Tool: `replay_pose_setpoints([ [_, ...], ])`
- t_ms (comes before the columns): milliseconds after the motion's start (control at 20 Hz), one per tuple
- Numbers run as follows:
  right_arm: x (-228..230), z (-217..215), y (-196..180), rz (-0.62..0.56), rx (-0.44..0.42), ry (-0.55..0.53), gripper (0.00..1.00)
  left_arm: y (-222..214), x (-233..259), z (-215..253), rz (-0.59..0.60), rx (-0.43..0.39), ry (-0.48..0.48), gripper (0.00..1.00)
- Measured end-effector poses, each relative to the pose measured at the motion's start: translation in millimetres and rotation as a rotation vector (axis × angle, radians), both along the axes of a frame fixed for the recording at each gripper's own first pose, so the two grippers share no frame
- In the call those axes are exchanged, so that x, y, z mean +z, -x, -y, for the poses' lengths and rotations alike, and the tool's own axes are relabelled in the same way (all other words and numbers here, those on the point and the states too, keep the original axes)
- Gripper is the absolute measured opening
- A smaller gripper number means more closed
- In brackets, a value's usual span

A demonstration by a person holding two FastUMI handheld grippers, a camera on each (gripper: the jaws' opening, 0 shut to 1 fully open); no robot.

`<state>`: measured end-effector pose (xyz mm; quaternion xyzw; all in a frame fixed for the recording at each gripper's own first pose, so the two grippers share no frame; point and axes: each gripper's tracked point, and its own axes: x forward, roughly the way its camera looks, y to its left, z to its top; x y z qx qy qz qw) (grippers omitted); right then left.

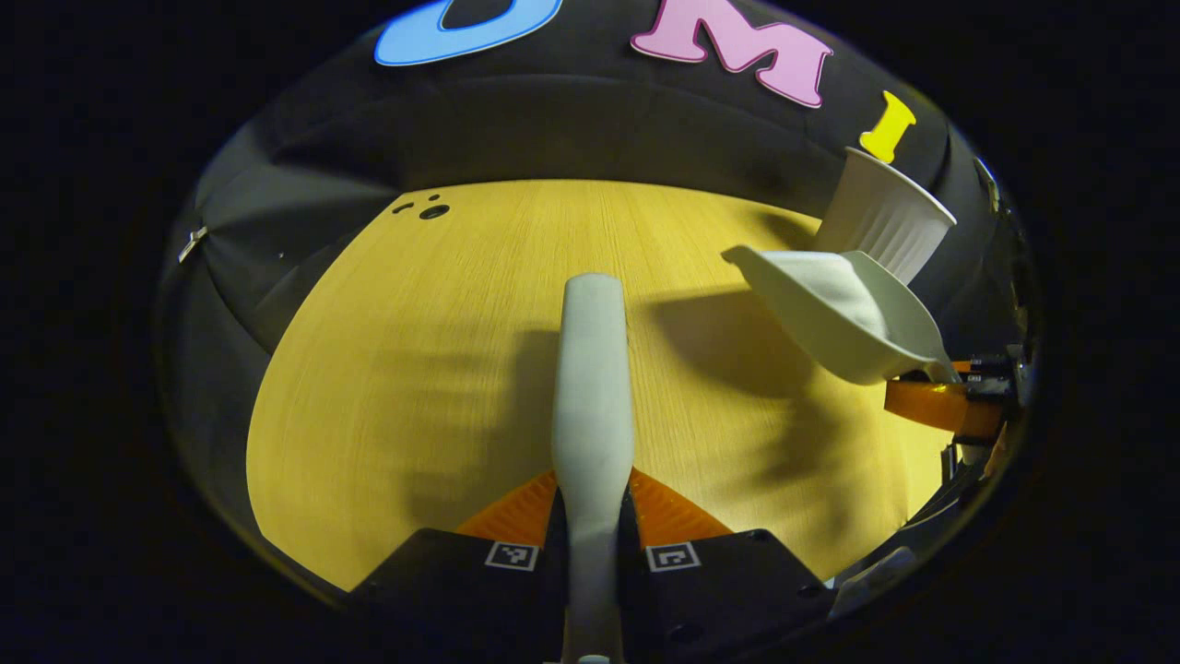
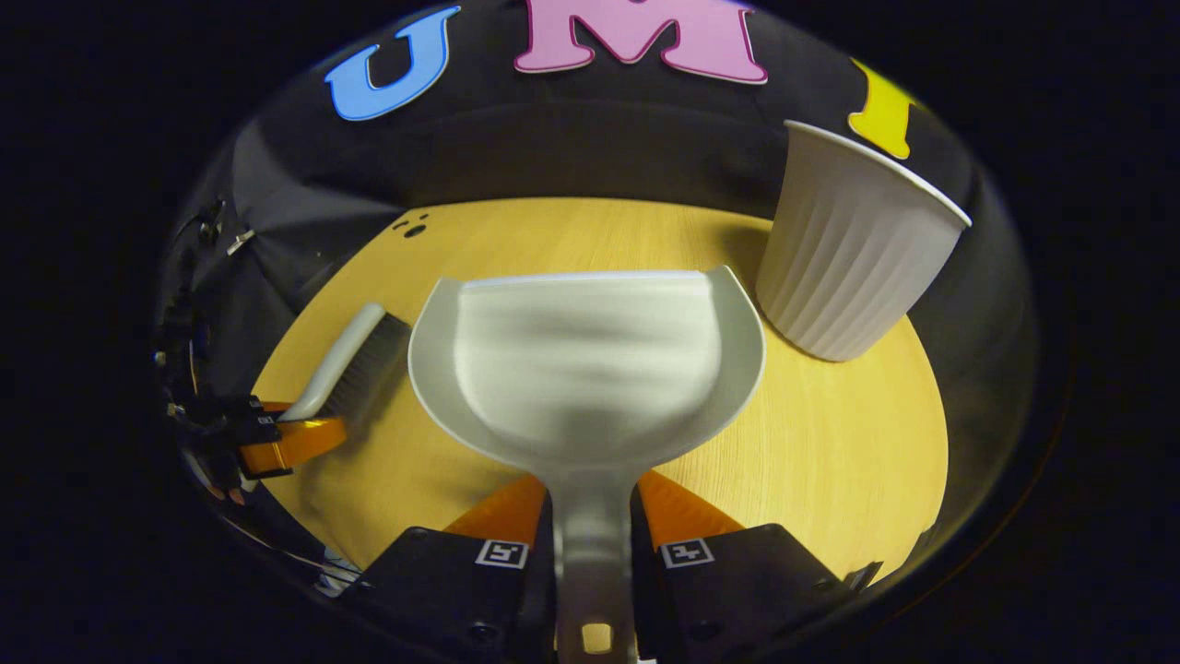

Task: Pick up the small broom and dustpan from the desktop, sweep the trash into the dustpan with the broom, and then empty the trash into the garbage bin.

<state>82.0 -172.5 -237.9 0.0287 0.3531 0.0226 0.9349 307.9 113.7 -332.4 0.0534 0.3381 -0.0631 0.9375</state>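
My left gripper [image 1: 592, 516] is shut on the handle of the small white broom [image 1: 592, 387], which points forward above the wooden desktop [image 1: 415, 369]. In the right gripper view the broom [image 2: 346, 364] shows its dark bristles at the left, held by the left gripper [image 2: 277, 443]. My right gripper [image 2: 595, 526] is shut on the handle of the white dustpan [image 2: 585, 360], held level above the desk; its pan looks bare inside. The dustpan [image 1: 839, 314] also shows at the right of the left gripper view, beside the ribbed white garbage bin [image 1: 885, 221]. The bin [image 2: 853, 249] stands just right of the dustpan's lip.
The round wooden desktop [image 2: 830, 433] ends at a curved edge with black cloth behind. A few small dark holes [image 1: 431, 210] mark the far left of the desk. No trash pieces are visible on the wood.
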Motion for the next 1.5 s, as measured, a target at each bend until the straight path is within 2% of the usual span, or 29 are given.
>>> replay_pose_setpoints([
  [50, -6.6, 0.5, 0.9, -0.022, 0.006, 0.006, 0.37, -6.8, -1.5, -0.5, -0.005, 0.003, -0.029, 0.28],
  [250, -15.9, -0.3, -1.2, -0.079, 0.014, 0.018, 0.37, -32.0, -6.7, 5.0, -0.003, 0.014, -0.090, 0.27],
  [400, -27.2, -1.1, 0.4, -0.120, 0.033, -0.007, 0.37, -40.9, -15.1, 6.9, -0.019, 0.039, -0.097, 0.29],
  [600, -33.5, 4.7, 6.0, -0.132, 0.052, 0.032, 0.39, -40.1, -20.1, 3.9, -0.054, 0.054, -0.119, 0.29],
  [700, -33.7, 0.8, 6.1, -0.133, 0.054, 0.014, 0.35, -38.2, -17.3, -0.3, -0.056, 0.054, -0.139, 0.33],
  [750, -31.2, -0.3, 4.7, -0.131, 0.051, 0.006, 0.40, -36.9, -15.1, 1.3, -0.054, 0.041, -0.133, 0.34],
  [800, -27.6, -2.6, 5.3, -0.126, 0.056, -0.002, 0.36, -32.4, -14.1, 3.4, -0.056, 0.039, -0.136, 0.41],
  [850, -25.9, -6.1, 6.0, -0.118, 0.062, -0.010, 0.46, -29.4, -12.5, 1.3, -0.055, 0.041, -0.140, 0.36],
  [900, -23.9, -9.7, 8.3, -0.107, 0.068, -0.011, 0.52, -27.2, -9.7, 0.5, -0.046, 0.047, -0.133, 0.48],
  [950, -19.4, -10.5, 9.7, -0.091, 0.070, -0.009, 0.70, -25.3, -4.2, 2.4, -0.029, 0.051, -0.116, 0.60],
  [1000, -13.2, -10.0, 12.0, -0.073, 0.069, -0.006, 0.76, -21.3, -0.5, 5.0, -0.007, 0.053, -0.092, 0.71],
  [1100, 1.8, -12.7, 18.5, -0.033, 0.057, -0.013, 1.00, -7.6, 12.5, 11.8, 0.023, 0.051, -0.034, 0.95],
  [1250, 42.8, -12.6, 35.9, 0.068, 0.032, -0.025, 0.99, 19.5, 46.9, 13.7, 0.117, 0.047, -0.015, 0.95],
  [1500, 141.6, -10.8, 77.2, 0.340, -0.015, -0.028, 0.99, 78.8, 137.0, 21.4, 0.418, 0.035, -0.005, 0.95],
])
